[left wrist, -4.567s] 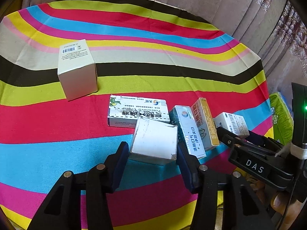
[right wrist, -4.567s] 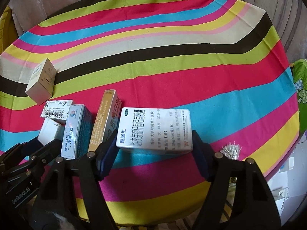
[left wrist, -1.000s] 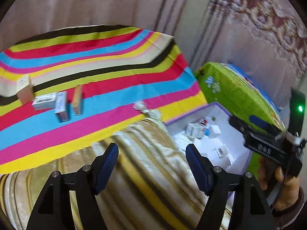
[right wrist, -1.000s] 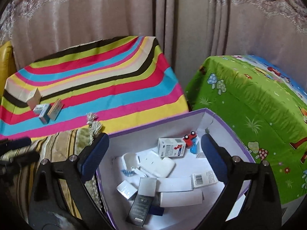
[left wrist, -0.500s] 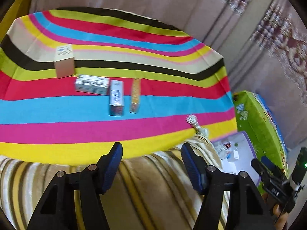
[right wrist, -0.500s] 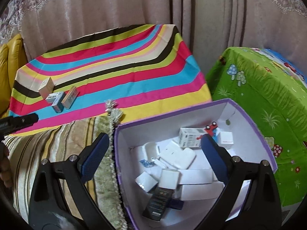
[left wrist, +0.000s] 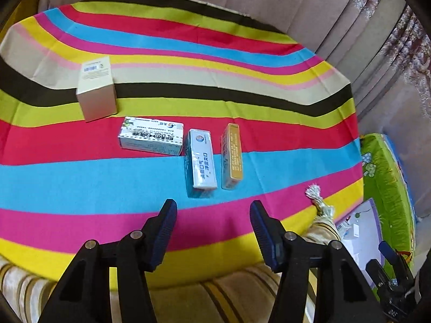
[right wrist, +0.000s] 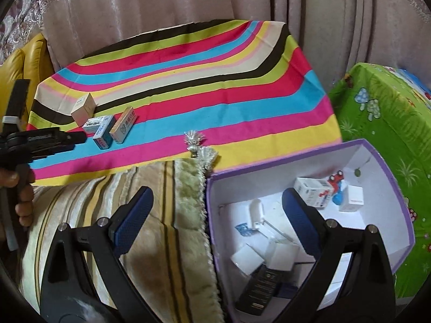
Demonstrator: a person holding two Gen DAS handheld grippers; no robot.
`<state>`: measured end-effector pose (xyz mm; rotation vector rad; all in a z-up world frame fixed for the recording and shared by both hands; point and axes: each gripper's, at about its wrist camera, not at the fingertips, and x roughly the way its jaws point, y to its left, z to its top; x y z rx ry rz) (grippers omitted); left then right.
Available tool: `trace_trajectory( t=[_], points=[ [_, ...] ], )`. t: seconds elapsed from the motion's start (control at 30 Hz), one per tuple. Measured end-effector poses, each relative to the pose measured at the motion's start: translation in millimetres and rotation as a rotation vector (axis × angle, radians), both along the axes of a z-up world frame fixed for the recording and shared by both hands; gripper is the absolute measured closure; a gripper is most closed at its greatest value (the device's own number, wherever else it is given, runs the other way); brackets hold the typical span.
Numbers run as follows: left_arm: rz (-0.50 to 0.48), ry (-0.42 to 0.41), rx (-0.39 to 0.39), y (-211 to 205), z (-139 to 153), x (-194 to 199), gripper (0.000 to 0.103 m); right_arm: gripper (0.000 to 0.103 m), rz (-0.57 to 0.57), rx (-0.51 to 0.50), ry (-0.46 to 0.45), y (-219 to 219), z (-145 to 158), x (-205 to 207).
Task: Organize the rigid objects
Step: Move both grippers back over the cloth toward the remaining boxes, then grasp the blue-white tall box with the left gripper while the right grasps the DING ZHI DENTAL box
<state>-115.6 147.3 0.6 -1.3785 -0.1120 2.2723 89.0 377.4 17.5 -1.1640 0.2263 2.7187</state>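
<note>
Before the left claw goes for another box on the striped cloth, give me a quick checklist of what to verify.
1. Left claw empty: ok, nothing between its fingers, which have just been closing.
2. Right claw empty: ok, open over the purple bin's near corner.
3. Boxes left on the striped cloth: ok, four remain.
4. Nearest target, the blue-and-white box, unobstructed: ok, the orange box stands apart beside it.
5. Left claw wide enough for that box: ok, by the look of it.
6. Room in the bin: ok, bare floor shows.
</note>
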Motion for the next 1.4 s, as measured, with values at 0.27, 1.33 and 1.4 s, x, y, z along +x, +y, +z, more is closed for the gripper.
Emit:
trace_trajectory(
  t=[0.27, 1.33, 1.4],
  points=[
    [0.021, -0.008, -0.047, 15.7, -9.8, -30.3, 0.051, 0.005, 0.030, -0.018, -0.004, -11.4, 3.0, -33.1],
    [0.030, -0.084, 0.168, -32.3, -28.1, -26.4, 0.071, 0.006, 0.096, -0.001, -0.141, -91.5, -23.0, -166.7],
    [0.051, -0.082, 0.187, -44.9, -27.5, -21.1, 0.071, 0.007, 0.105, 0.008, -0.144, -95.3, -23.8, -170.2]
  ],
)
